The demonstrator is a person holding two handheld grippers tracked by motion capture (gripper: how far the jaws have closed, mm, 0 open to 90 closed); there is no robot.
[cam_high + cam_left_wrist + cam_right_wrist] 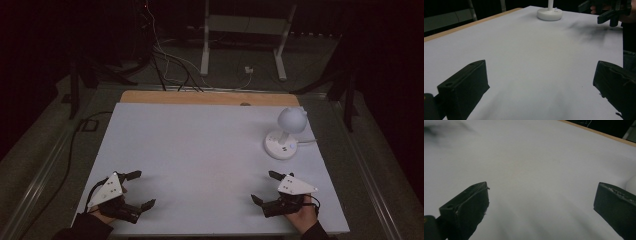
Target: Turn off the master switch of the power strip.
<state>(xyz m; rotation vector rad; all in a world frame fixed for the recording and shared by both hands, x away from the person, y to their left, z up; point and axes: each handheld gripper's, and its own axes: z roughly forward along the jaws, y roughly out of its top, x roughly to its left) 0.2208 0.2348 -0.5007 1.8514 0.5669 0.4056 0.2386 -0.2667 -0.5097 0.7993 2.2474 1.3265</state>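
The lamp (286,132) stands beyond the right tool (265,187) (jaws wide, empty), apart.

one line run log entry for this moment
left gripper: open, empty, near left of table | right gripper: open, empty, near right | lamp: upright, far right, untouched

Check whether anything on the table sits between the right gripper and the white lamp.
Nothing visible does. The right gripper, jaws open, hovers near the table's front edge; the white lamp stands just beyond it, with bare white surface between.
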